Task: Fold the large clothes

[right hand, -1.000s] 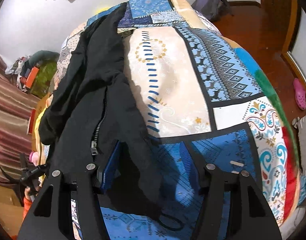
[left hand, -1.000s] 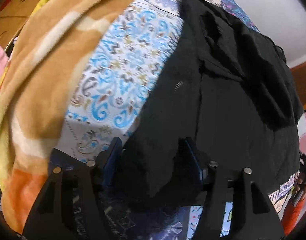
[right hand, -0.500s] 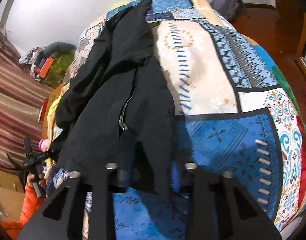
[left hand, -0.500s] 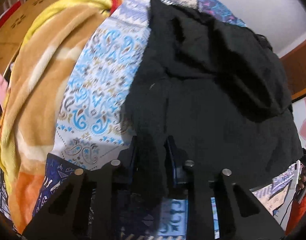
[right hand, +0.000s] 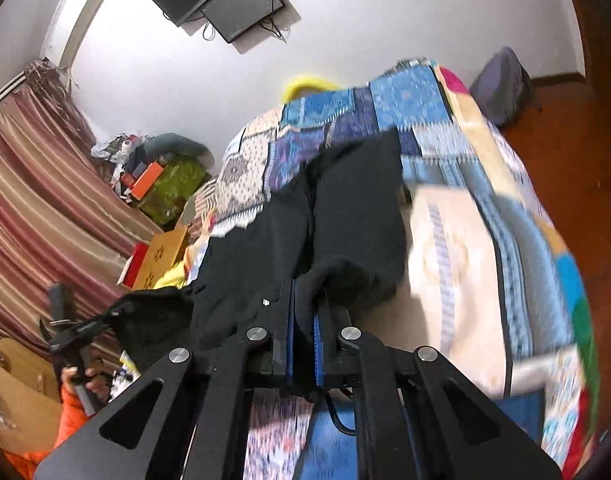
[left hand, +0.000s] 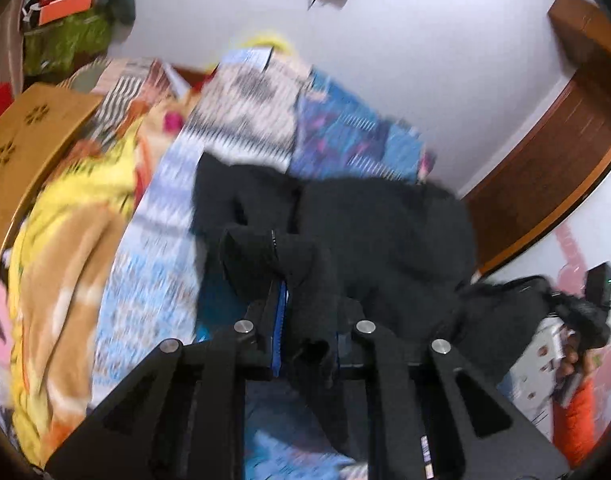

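Observation:
A large black zip jacket (left hand: 385,236) lies on a patchwork bedspread (left hand: 245,120); it also shows in the right wrist view (right hand: 345,208). My left gripper (left hand: 307,320) is shut on a bunched black edge of the jacket and holds it lifted above the bed. My right gripper (right hand: 303,332) is shut on another black edge, lifted too, with a black drawcord hanging below. The rest of the jacket drapes down to the bedspread (right hand: 465,240).
A yellow and tan blanket (left hand: 73,220) lies along the bed's left side by a wooden headboard (left hand: 29,132). A wall screen (right hand: 225,0), striped curtain (right hand: 33,200), a cluttered green box (right hand: 173,188) and a backpack (right hand: 501,84) on the wooden floor surround the bed.
Both grippers closed on the jacket's near edge, then lifted it. The views have tilted up from the bed toward the far wall, and the jacket hem now hangs from the jaws.

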A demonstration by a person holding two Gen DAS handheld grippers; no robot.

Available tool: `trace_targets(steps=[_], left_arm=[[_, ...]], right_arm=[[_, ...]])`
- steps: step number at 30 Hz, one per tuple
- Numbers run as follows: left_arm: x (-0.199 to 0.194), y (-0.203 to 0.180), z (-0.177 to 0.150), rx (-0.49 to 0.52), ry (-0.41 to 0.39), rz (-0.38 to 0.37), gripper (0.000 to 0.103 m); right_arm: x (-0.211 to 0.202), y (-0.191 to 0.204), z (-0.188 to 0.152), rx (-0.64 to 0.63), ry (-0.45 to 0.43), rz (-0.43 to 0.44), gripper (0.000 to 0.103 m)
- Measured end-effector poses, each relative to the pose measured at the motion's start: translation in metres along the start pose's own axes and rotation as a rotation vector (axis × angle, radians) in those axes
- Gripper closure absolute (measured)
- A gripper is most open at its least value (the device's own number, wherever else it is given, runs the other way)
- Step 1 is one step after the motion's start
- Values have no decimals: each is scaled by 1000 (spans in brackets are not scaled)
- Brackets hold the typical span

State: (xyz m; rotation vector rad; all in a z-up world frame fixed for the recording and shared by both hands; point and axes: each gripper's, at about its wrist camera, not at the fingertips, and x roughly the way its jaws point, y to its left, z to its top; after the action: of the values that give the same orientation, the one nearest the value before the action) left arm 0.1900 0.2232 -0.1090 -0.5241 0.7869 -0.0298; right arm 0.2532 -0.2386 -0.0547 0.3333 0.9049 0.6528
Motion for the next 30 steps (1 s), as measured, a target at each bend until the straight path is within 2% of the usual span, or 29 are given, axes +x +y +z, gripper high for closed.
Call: trace_targets(steps=[3, 7, 10, 12, 16, 21, 25, 28, 30], left_arm=[[1, 1, 31, -11, -34, -19, 87], [14, 15, 70, -27, -90, 28, 87], [30, 32, 93, -37, -139, 145, 87], [52, 50, 106, -56, -145, 198, 87], [109, 84, 120, -93, -88, 245, 87], [183, 110, 119, -52, 27, 329, 85], [214, 131, 114, -115, 83, 298, 82], [212, 133, 113, -114, 55, 337, 70], [208, 131, 114, -112, 62, 381, 56]], right_arm=[[21, 2, 29, -27, -7, -27, 97], [41, -10, 65, 7, -32, -50, 98], [62, -30, 88, 58, -41, -82, 98], [76, -42, 95, 80, -39, -107, 98], [116, -74, 103, 138, -6, -146, 98], [145, -87, 110, 144, 4, -159, 98], [153, -88, 113, 118, 27, -171, 98], [150, -87, 112, 90, 57, -172, 96], [149, -87, 114, 93, 82, -173, 93]])
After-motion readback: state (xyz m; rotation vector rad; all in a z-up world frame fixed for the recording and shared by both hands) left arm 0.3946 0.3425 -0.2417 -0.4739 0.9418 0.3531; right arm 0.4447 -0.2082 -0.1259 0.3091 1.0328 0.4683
